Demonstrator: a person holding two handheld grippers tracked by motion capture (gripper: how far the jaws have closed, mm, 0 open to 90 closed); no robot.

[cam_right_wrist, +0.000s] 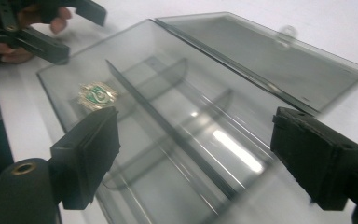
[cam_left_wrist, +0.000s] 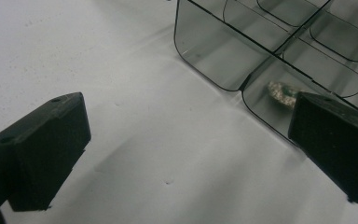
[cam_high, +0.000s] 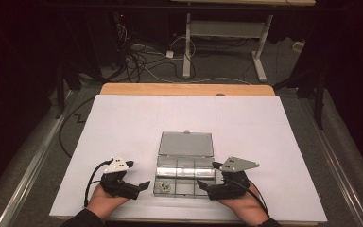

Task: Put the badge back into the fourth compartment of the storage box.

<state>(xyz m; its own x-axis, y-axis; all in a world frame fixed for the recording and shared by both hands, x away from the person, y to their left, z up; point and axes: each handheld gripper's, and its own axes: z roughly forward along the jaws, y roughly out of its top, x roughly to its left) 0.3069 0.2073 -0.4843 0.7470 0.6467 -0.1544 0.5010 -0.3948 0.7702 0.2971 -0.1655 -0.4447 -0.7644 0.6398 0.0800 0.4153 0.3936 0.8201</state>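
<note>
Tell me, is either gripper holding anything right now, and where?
Nothing is held. The left gripper and right gripper both stand open and empty beside the clear box; the badge lies loose in its corner compartment.

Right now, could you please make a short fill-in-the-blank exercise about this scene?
1. The lid of the clear box lies ___.
2. The small badge in the box is gold and ___.
3. The jaws of the right gripper stand ___, with nothing pressed between them.

Missing words: open; green; open
</note>
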